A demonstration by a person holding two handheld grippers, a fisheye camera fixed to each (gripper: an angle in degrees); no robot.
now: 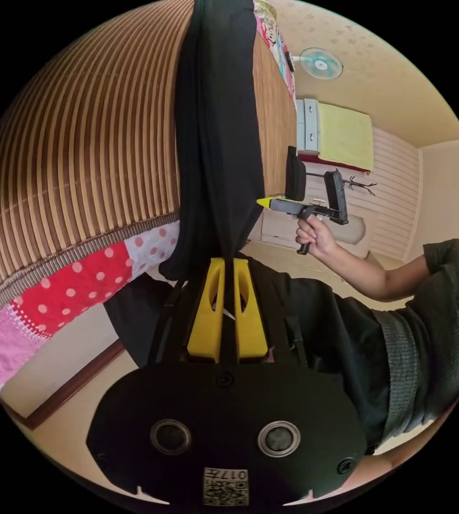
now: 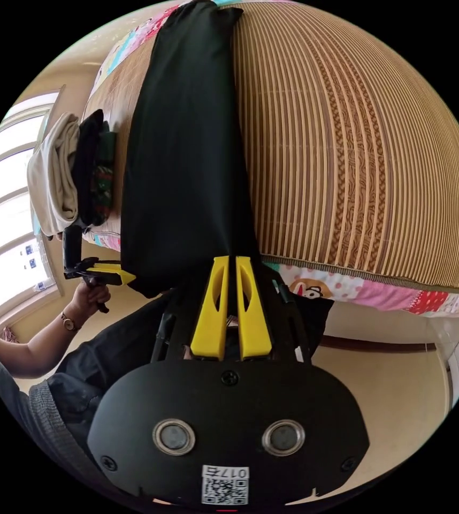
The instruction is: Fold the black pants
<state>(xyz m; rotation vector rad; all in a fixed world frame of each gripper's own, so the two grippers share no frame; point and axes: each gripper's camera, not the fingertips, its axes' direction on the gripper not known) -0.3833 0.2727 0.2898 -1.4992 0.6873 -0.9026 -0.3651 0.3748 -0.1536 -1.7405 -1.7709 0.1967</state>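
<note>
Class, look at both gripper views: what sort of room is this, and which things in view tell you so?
Most likely a bedroom in a home. A bed covered by a striped woven mat over patterned bedding, a wall-mounted fan, and a pile of folded clothes all suggest it.

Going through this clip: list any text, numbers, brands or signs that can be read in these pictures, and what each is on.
Sticker on the black housing, left gripper view: square code with a short printed line, too small to read.
Sticker on the housing, right gripper view: the same, too small to read.
Blue window stickers: too small to read.
Black pants: no text visible.
</note>
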